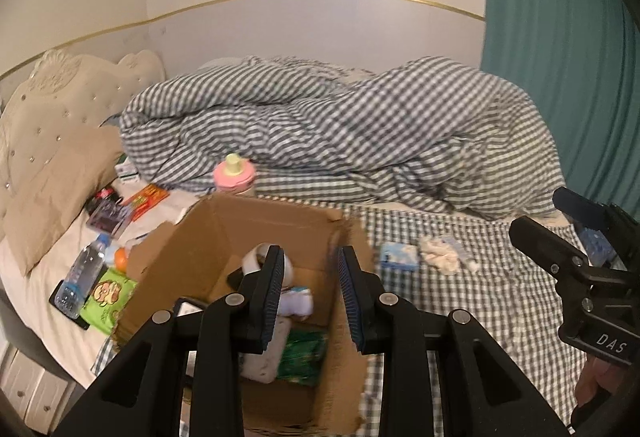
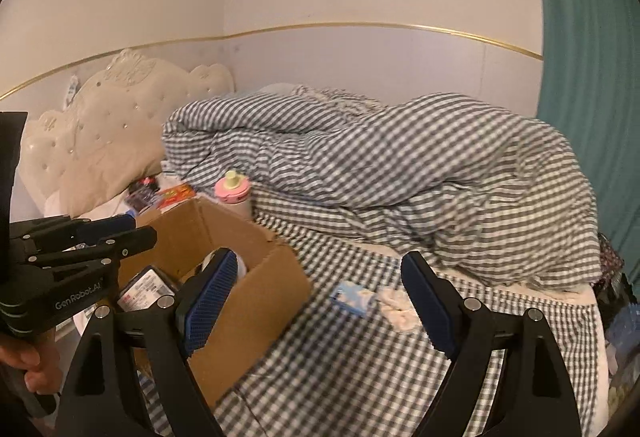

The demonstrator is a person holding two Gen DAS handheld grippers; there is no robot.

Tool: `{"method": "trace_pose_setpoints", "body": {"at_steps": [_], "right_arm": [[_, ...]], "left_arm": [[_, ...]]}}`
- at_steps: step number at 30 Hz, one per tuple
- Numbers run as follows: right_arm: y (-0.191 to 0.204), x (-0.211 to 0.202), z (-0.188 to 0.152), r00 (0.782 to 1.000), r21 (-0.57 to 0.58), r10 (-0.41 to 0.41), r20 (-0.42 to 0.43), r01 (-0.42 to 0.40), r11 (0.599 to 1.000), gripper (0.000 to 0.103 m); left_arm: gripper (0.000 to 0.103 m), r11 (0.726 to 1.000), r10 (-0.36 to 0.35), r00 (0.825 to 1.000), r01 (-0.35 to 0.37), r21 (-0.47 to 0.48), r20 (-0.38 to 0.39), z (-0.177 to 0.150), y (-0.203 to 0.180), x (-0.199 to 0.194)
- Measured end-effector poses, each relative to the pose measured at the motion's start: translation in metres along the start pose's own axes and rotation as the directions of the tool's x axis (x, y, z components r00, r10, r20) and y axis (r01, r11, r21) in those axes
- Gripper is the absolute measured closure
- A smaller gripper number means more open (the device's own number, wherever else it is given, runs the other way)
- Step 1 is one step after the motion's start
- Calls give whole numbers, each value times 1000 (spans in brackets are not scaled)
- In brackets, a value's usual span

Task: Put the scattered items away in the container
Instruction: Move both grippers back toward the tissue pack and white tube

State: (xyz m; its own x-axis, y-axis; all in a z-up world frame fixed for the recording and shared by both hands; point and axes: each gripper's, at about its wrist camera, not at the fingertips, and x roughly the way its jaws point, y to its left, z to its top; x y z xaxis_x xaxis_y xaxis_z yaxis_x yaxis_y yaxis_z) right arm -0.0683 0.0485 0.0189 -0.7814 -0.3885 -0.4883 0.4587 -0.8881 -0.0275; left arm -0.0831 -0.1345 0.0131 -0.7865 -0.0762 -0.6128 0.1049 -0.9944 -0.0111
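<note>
An open cardboard box [image 1: 256, 221] [image 2: 256, 277] stands on the bed and holds a green packet [image 1: 302, 357] and some white items. My left gripper [image 1: 310, 253] hovers over the box, its jaws a little apart with nothing between them. To the right of the box, my right gripper [image 2: 320, 261] is open wide and empty above the checked sheet. Ahead of it lie a light blue tissue pack [image 2: 354, 297] [image 1: 398, 257] and a crumpled cream cloth [image 2: 400, 311] [image 1: 440, 255]. A pink bottle [image 1: 234, 177] [image 2: 233, 189] stands behind the box.
Left of the box lie a water bottle [image 1: 80, 277], a green snack packet [image 1: 106, 297], a red-orange packet [image 1: 146, 199] and a dark packet [image 1: 108, 217]. A rumpled gingham duvet [image 1: 340, 125] fills the back. A tan pillow [image 1: 60, 189] and a teal curtain [image 1: 560, 57] flank the bed.
</note>
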Motion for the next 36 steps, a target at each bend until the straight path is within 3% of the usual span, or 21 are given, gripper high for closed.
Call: {"method": "trace_pose_setpoints", "body": {"at_steps": [10,12,14,15,26,36], "right_arm": [[-39,-43,-5,997,16,-65,46,64,998,15],[-46,-48,-6,996,27,-74,53,73,997,14],[-53,-54,-8,995,38,-84,54,82,996,13],[-57,-56,-9,995,42,-87,54,85,995,12],[-93,-82,-19,983,80,-163,80,156,984,0],[-136,-68,-29,971,127,-236,22,232,965,0]], "left_arm": [[73,997,-54,998,53,53,19,5,-56,-9],[68,996,-59,998,57,65,24,4,-64,-11],[45,995,-60,998,57,77,30,3,-73,-13],[41,995,-57,998,54,81,35,3,-77,-14],[9,994,-94,995,93,59,25,3,-105,-7],[1,993,-98,995,97,68,11,5,-127,13]]}}
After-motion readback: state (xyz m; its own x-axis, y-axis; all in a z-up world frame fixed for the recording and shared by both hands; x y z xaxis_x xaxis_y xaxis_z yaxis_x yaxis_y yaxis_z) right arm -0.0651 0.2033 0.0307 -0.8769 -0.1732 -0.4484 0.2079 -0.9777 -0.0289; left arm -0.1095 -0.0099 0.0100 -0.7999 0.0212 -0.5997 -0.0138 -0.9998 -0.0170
